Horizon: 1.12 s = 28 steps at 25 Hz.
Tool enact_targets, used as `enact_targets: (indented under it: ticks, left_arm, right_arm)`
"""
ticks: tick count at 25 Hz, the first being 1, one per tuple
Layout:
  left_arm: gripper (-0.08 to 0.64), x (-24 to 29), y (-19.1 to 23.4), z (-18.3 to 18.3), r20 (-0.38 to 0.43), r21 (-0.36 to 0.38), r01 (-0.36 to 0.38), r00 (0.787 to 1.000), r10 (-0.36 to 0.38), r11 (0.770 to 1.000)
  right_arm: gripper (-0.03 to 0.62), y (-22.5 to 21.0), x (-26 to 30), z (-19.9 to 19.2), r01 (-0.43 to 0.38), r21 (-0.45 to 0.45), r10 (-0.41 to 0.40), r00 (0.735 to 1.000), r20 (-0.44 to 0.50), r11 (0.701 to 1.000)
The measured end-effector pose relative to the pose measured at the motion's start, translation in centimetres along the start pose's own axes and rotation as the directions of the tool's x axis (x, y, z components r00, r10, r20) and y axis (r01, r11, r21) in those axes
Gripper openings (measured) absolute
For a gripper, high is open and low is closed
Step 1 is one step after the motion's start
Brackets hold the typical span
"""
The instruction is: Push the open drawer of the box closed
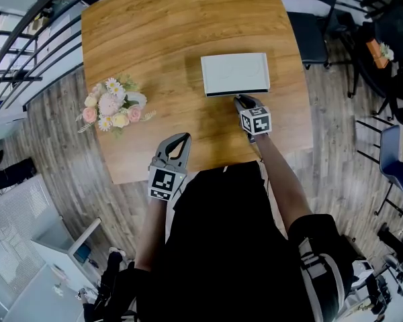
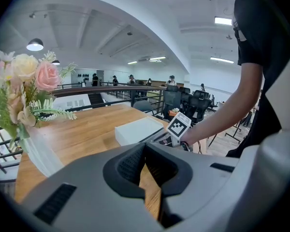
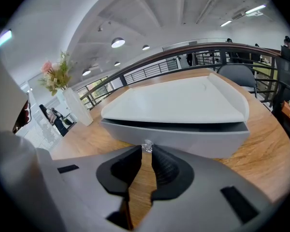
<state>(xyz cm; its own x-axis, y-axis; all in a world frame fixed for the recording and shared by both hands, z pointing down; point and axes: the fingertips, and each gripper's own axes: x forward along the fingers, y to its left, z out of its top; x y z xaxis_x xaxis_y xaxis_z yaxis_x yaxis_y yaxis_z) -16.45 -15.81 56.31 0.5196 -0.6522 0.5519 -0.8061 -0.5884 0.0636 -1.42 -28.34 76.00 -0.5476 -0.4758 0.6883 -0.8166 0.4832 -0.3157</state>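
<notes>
On the wooden table (image 1: 154, 32), white box (image 1: 235, 72), drawer (image 3: 183, 137) slightly open, right gripper (image 1: 240, 100) jaws closed, tips against the drawer knob (image 3: 147, 147), left gripper (image 1: 178, 139) closed, empty, beside flowers (image 1: 111, 106).

Counter (image 1: 154, 39): warm wood, visible grain, satin sheen. Box (image 1: 234, 72) ahead of right tongs (image 3: 146, 151): smooth, matt, pale grey-white, plastic-looking. Its drawer (image 3: 193, 139) front has the same finish. Knob (image 3: 147, 146) at tong tips: small, glossy, glass-like. Pads (image 3: 165, 166): black, ribbed, matt.
</notes>
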Motion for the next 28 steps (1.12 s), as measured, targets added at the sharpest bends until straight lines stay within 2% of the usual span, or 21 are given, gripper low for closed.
enact_targets:
  ticks: [28]
  left_arm:
    - [0.021, 0.4, -1.1, 0.1, 0.005, -0.006, 0.008, 1.0, -0.008, 1.0]
  right_arm:
    - [0.091, -0.5, 0.2, 0.4, -0.017, 0.012, 0.017, 1.0, -0.003, 1.0]
